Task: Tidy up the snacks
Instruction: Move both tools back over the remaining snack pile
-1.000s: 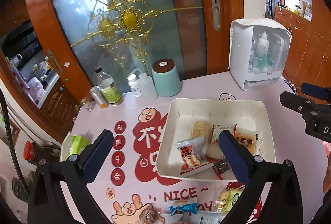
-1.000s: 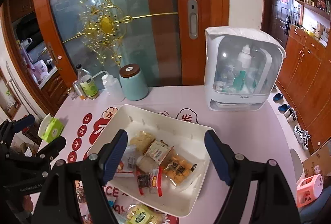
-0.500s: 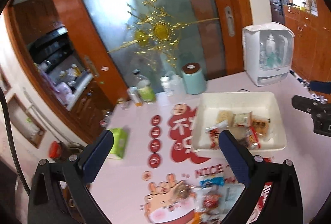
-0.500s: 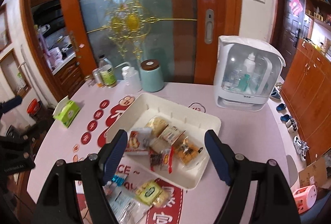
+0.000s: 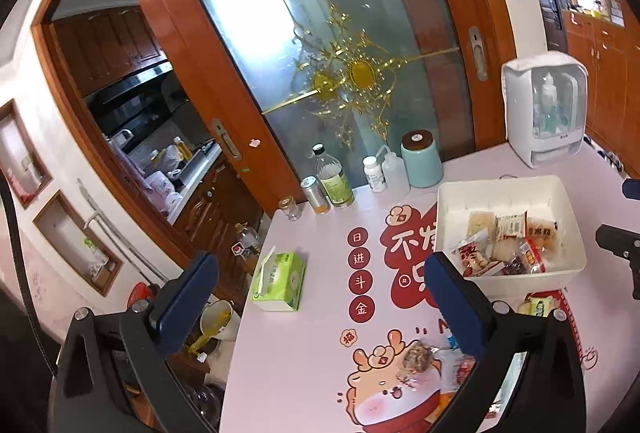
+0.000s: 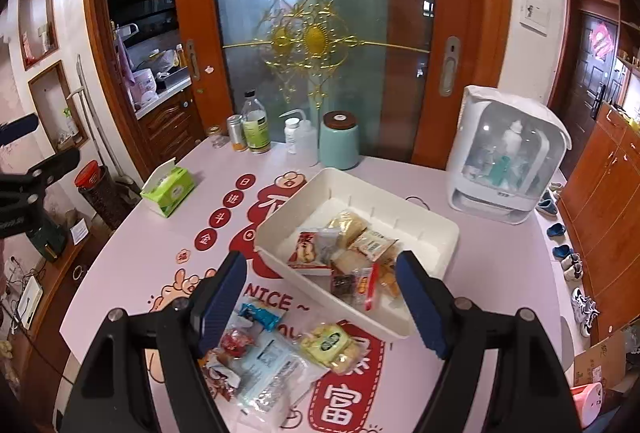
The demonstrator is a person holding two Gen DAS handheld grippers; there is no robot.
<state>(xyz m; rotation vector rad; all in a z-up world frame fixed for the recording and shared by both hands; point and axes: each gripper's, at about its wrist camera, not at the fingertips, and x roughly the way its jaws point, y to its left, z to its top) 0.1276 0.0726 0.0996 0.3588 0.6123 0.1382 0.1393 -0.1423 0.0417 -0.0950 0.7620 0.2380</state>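
A white bin on the pink table holds several wrapped snacks. More snack packets lie loose on the table in front of it, among them a green-labelled one and a blue one. My right gripper hangs above the bin's near edge and the loose packets, open, nothing between its blue pads. My left gripper is open and empty too, raised over the table's left part, well left of the bin. Loose snacks show near its right finger.
A green tissue box sits at the table's left edge. Bottles, a can and a teal canister line the back by the glass door. A white countertop appliance stands at the back right. Floor and shoes lie beyond the right edge.
Both grippers have pulled back and risen from the bin, so more of the table and room shows. The left view has swung left, and the bin now sits at its right side.
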